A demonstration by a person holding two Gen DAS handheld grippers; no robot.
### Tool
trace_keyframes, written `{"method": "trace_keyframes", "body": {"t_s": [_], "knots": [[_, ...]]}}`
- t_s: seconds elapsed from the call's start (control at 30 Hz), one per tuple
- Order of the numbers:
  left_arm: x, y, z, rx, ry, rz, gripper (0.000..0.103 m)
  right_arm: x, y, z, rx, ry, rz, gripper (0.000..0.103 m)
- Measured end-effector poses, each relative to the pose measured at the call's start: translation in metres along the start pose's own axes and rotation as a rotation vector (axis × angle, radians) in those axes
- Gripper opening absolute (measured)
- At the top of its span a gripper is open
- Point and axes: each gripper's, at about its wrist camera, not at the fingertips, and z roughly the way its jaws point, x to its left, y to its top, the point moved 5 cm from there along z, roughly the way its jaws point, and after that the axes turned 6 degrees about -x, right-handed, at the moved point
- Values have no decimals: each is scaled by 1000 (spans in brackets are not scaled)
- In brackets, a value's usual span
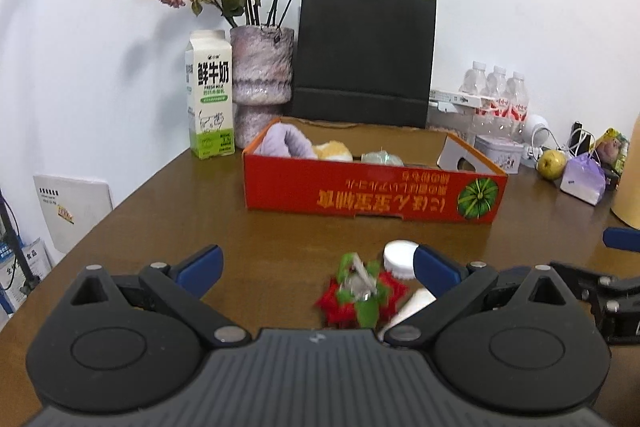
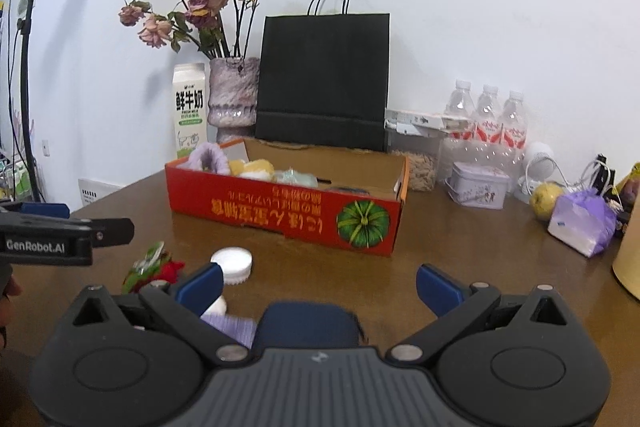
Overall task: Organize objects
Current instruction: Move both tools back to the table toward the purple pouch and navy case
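Both grippers hover low over the desk (image 1: 168, 195), jaws wide apart, holding nothing. Left gripper (image 1: 318, 267) frames a red-green ornament (image 1: 362, 293); white cap (image 1: 400, 259) touches one finger. Risk: closing nudges the cap away from the orange box (image 1: 372, 191).

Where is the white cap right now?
The white cap lies on the table in front of the red box, just right of the red-green ornament. In the left wrist view it sits by the left hand-held gripper's right finger.
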Motion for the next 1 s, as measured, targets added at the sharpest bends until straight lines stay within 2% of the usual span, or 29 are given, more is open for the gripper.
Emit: {"method": "trace_keyframes", "body": {"t_s": [0.2, 0.63, 0.77, 0.9, 1.0], "knots": [[3, -18, -15, 33, -5, 4, 103, 6, -25, -25, 8, -22, -39, 103], [-2, -29, -36, 26, -10, 34, 103, -1, -36, -52, 37, -22, 15, 103], [-1, -29, -36, 32, -7, 24, 103, 2, -39, -45, 84, -20, -4, 103], [2, -29, -36, 34, -9, 8, 103, 0, -44, -34, 151, -61, 8, 103], [4, -29, -37, 34, -13, -1, 103, -2, -50, -24, 210, -37, 34, 103]]}}
